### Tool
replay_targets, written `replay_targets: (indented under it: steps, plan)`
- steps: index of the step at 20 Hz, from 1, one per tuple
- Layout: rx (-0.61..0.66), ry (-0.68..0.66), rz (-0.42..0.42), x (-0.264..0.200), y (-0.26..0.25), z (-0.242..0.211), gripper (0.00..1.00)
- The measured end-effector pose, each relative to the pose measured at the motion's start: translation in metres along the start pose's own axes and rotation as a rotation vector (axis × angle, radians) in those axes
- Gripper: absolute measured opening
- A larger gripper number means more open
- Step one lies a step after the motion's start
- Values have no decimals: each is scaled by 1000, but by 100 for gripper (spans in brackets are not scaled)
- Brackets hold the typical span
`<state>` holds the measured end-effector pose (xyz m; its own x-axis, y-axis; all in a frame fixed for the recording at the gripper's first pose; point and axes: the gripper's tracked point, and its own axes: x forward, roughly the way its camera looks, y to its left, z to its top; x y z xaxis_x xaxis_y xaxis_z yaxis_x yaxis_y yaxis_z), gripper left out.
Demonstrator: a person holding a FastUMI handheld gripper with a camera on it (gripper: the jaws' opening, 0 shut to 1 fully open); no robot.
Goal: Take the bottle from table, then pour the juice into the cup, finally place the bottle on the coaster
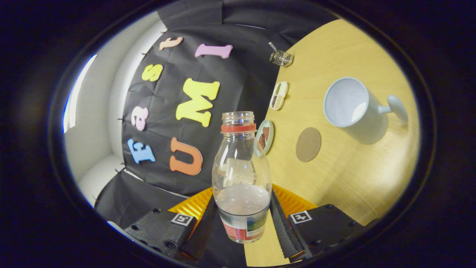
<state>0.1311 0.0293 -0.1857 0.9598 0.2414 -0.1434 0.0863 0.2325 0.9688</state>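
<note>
Between your claw fingers the uncapped juice bottle sits clamped, lifted off the tabletop; pouring into the mug and the coaster remain.

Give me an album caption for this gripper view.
Tongs grip an uncapped bottle, tilted toward the cup; coaster waits between.

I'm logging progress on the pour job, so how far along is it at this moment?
Done: the clear uncapped plastic bottle is picked up, clamped between the fingers of the tool. In hand: the view is tilted, with the bottle carried above the table; liquid sits in its lower part. Left: the pale blue mug looks empty, so the pour remains, then setting the bottle on the round brown coaster.
</note>
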Motion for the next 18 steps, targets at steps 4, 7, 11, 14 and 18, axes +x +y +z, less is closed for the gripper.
replay_targets:
  steps: [4, 7, 11, 14, 18]
  plan:
    - [167, 19, 35, 0, 0, 3, 80]
    - [215, 6, 49, -4, -1, 8, 79]
    - [298, -10, 57, -6, -4, 15, 79]
    - [335, -6, 46, -5, -12, 16, 80]
    - [372, -23, 54, -5, -16, 28, 79]
